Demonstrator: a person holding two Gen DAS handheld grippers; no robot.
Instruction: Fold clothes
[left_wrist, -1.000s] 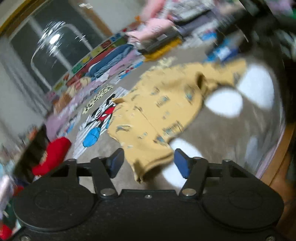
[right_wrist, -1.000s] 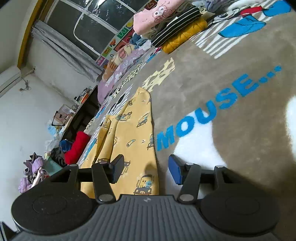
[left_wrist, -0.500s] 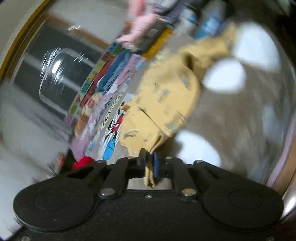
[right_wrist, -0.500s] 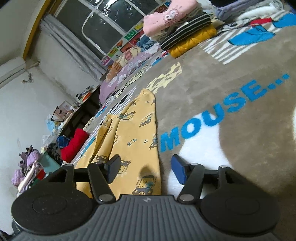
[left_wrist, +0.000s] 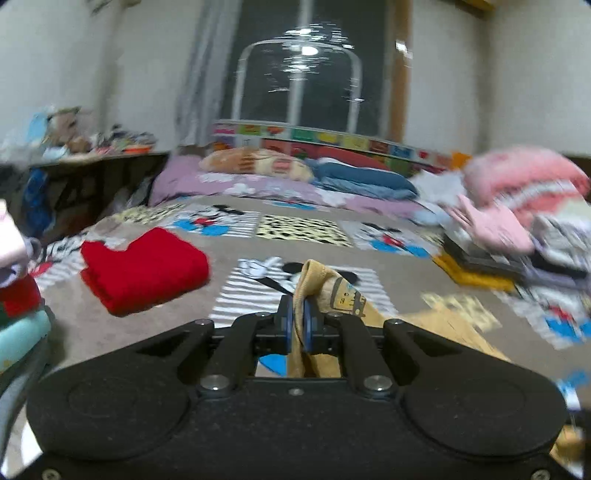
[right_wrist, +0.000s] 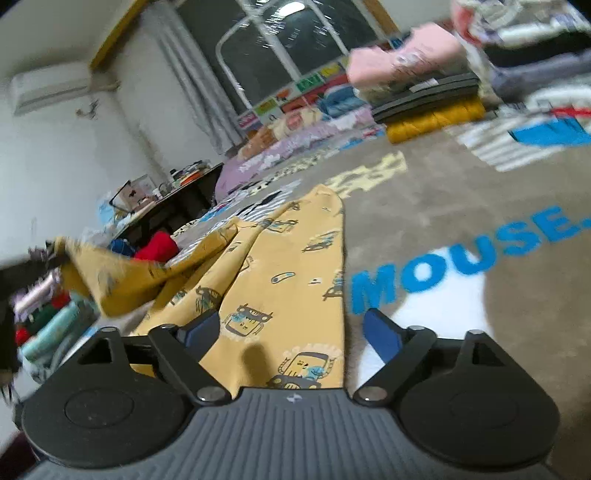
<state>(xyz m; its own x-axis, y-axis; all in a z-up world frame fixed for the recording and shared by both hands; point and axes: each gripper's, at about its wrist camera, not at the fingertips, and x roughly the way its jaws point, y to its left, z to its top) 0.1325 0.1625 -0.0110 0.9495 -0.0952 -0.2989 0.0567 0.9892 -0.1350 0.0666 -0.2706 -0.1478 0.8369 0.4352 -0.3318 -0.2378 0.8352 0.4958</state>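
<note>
Left wrist view shows your left gripper (left_wrist: 296, 325) clamped on the soft, light yellow car-print cotton garment (right_wrist: 291, 273); your right gripper (right_wrist: 291, 332) hovers wide, so pinch its near hem.

**Two handheld grippers: build and finish**

Left gripper (left_wrist: 296, 325): matte black body, two round raised discs, black linkage arms with silver screws, blue pads (left_wrist: 284, 325). Right gripper (right_wrist: 291, 328): same black discs and arms, but a ribbed grey centre plate (small white mark at its top edge) and dark blue fingers (right_wrist: 380, 334).
</note>
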